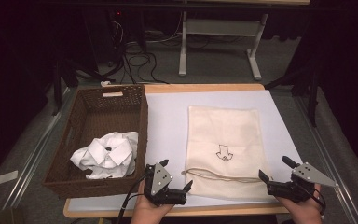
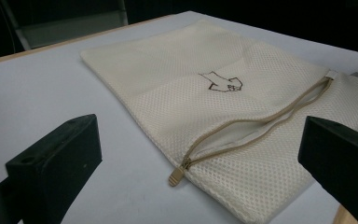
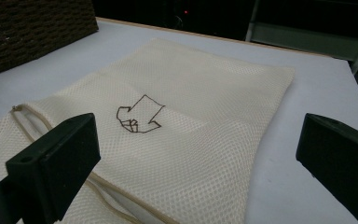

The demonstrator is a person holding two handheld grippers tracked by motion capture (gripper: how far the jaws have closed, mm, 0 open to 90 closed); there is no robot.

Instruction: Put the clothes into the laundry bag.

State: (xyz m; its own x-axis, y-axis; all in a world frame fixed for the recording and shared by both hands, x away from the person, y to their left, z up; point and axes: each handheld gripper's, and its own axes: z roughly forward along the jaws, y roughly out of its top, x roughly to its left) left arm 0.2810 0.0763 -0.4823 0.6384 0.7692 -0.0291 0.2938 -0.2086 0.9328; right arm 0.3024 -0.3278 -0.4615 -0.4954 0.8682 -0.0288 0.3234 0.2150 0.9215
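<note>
**Op:** On the near half of the mat, I've got the mesh laundry bag [image 1: 224, 151] lying flat, zipper end toward me. Only marking on it is a small dark outline drawing [image 2: 223, 82], an angular arrow-like shape. No readable text or brand anywhere.

**Eng:** Grippers?

**Op:** I'm holding both low at the near table edge. Left gripper [image 1: 176, 175] sits just beside the bag's near-left corner, jaws wide apart, nothing between them. Its view looks across the zipper; the zipper pull [image 2: 176, 175] lies on the mat at that corner, zipper partly undone. Right gripper [image 1: 273, 169] is at the bag's near-right corner, jaws also spread wide, nothing held. Whether either touches the fabric, I can't tell.

**Eng:** Hands?

**Op:** Left hand [image 1: 150, 209] and right hand [image 1: 303, 209] come in from the bottom, both grippers angled inward toward the bag.

**Eng:** Surface, room?

**Op:** Pale mat [image 1: 168, 116] on a wooden table [image 1: 200, 87]. Brown wicker basket [image 1: 140, 116] at the left, a crumpled white shirt [image 1: 107, 154] inside it. Behind: dark room, grey floor, white desk legs [image 1: 182, 51], cables [image 1: 137, 60].
</note>
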